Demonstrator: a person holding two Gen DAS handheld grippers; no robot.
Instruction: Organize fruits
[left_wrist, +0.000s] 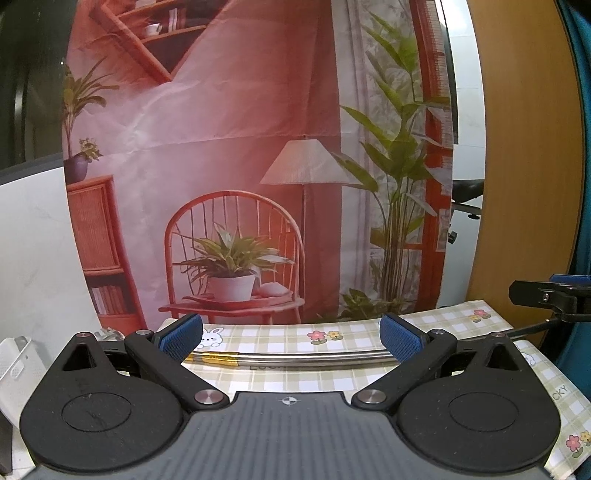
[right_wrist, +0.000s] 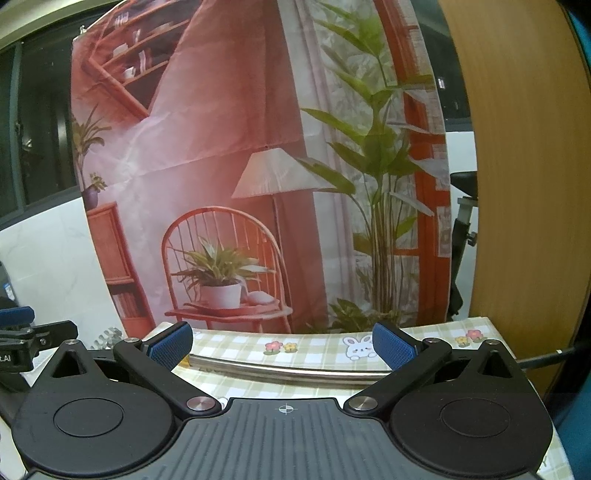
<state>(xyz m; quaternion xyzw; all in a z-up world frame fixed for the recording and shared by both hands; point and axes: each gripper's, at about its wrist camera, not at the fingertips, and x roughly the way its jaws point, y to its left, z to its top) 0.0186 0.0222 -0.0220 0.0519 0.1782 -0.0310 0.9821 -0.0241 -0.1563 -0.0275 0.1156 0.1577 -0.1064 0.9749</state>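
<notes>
Showing no fruit, so handling cannot be judged, both views find left hand-held gripper (left_wrist: 290, 338) and right hand-held gripper (right_wrist: 282, 345) spread wide and empty over the table (left_wrist: 369, 332), a metal rod (left_wrist: 314, 360) near its far edge.

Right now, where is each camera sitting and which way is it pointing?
Left wrist: on the left gripper, facing the printed backdrop across the checked tablecloth; open fingers show, right gripper at the edge.
Right wrist: on the right gripper, facing likewise; left gripper at the edge.
Shared: backdrop, tablecloth, metal rod.
</notes>
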